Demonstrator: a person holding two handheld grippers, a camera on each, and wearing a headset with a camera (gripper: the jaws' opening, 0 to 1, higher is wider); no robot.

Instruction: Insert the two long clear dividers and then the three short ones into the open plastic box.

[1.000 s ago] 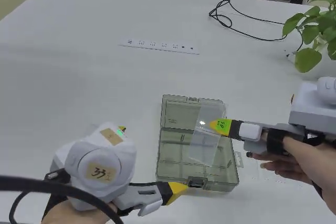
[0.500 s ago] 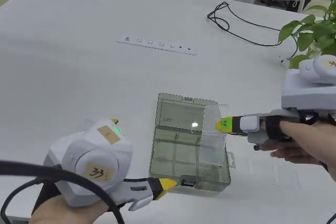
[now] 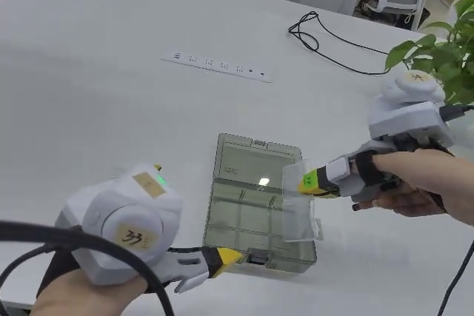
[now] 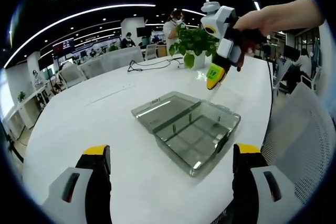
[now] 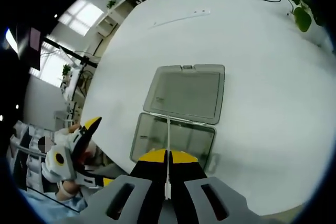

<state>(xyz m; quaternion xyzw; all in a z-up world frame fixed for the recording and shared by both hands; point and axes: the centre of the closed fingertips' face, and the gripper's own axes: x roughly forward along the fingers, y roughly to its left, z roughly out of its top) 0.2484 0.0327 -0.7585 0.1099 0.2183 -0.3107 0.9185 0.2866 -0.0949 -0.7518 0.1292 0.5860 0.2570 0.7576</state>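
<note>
The open smoky-clear plastic box (image 3: 255, 209) lies on the white table, lid flat behind the base, with thin partition lines in the base. My right gripper (image 3: 304, 182) is shut on a clear divider (image 3: 299, 209), which hangs over the right side of the base. From the right gripper view (image 5: 168, 155) the divider (image 5: 168, 137) shows edge-on above the box (image 5: 181, 106). My left gripper (image 3: 194, 216) stands open at the box's front left corner, holding nothing. In the left gripper view (image 4: 171, 153) the box (image 4: 186, 127) lies between its jaws and the right gripper (image 4: 213, 79) hovers beyond.
A white power strip (image 3: 216, 66) lies farther back on the table (image 3: 89, 72). A black cable (image 3: 326, 31) loops at the back right beside a green plant (image 3: 437, 53). Chairs stand past the far edge.
The right gripper has carried the divider from over the middle of the box to its right side and tilted it steeper, hand raised. The left gripper stays by the front corner.
</note>
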